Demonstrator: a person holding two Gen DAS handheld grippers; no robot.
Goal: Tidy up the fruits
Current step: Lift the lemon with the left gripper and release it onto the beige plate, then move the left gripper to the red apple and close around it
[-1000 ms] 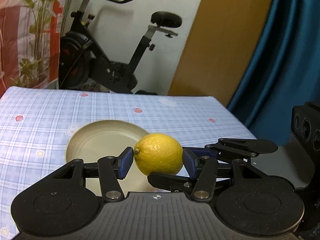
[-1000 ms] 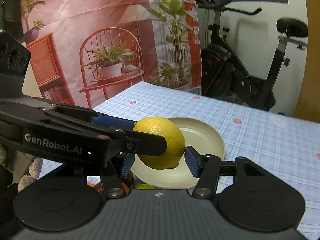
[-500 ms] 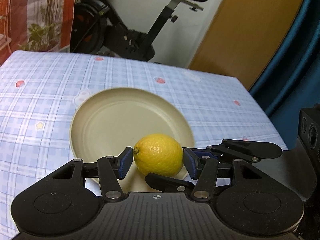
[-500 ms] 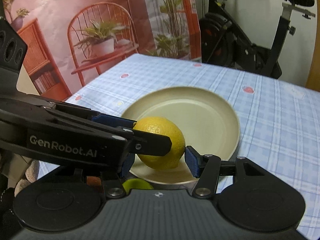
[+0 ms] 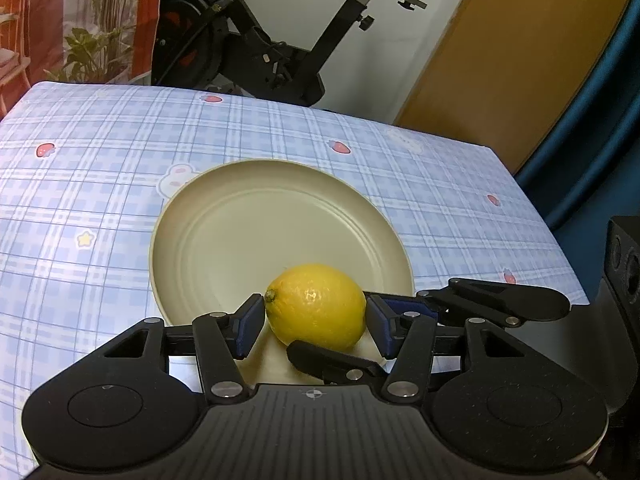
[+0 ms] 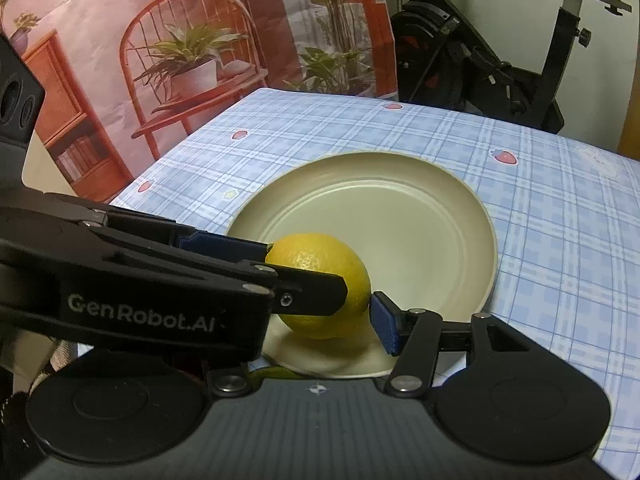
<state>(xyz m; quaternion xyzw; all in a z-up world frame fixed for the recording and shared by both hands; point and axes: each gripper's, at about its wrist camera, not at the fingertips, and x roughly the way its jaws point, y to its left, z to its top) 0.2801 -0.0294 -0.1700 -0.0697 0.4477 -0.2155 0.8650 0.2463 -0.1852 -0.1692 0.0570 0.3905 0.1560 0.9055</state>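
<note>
A yellow lemon [image 5: 316, 306] hangs over the near rim of a cream plate [image 5: 256, 216] on the blue checked tablecloth. My left gripper [image 5: 316, 322] is shut on it, a blue pad pressing each end. My right gripper [image 6: 320, 320] comes in from the right and is shut on the same lemon [image 6: 320, 256]; its right pad touches the fruit and its left pad is hidden behind the left gripper [image 6: 306, 270], which crosses the right wrist view. I cannot tell whether the lemon touches the plate [image 6: 400, 216].
A sliver of a green fruit [image 6: 276, 372] peeks out under the right gripper near the plate's front edge. An exercise bike [image 5: 280, 52] stands past the table's far edge, with a printed backdrop [image 6: 160, 60] to the left and a blue curtain [image 5: 600, 120] to the right.
Both grippers have come down and forward with the lemon still held between them. The plate now lies closer and fills more of both views, with the lemon low over its near rim.
</note>
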